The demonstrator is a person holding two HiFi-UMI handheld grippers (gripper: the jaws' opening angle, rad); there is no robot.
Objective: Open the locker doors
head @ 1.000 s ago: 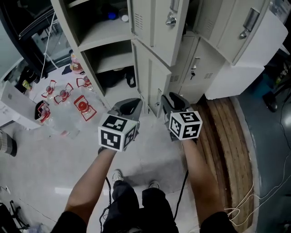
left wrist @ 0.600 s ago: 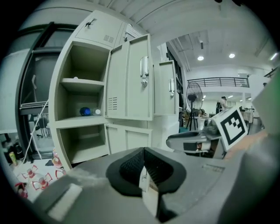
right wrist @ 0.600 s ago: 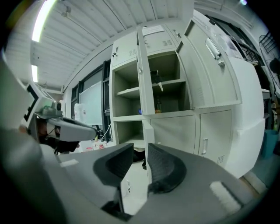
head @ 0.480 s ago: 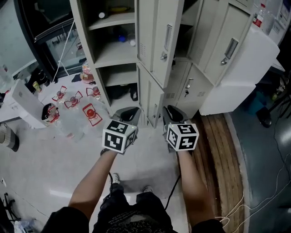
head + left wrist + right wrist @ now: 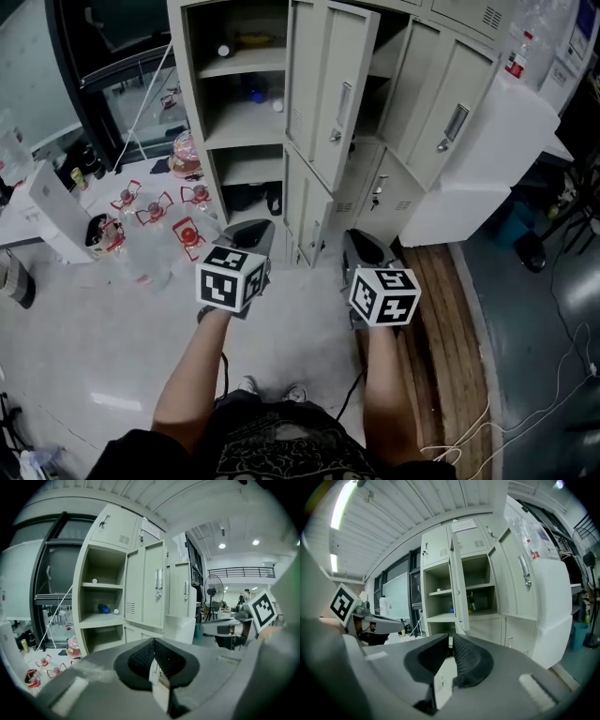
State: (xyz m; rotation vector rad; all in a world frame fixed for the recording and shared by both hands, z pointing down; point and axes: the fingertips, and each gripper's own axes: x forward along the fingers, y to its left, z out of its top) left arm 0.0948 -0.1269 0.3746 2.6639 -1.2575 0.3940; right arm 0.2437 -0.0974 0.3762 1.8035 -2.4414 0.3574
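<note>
Both claws have risen from floor level and now sit in front of the lockers [image 5: 190, 94], touching nothing. Right claw [image 5: 362, 240] has just been closing with nothing between its jaws. Left claw [image 5: 249, 228] is closed and empty. So no door is gripped. Lockers are grey metal. The left bay and two upper doors [image 5: 334, 94] stand open; the lower right door [image 5: 379, 192] looks shut, likely next.

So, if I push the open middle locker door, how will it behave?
The open door probably swings easily on its hinges, since it stands wide open. It looks like thin sheet metal, so it may flex or rattle. Its handle seems the firmest spot to pull.
</note>
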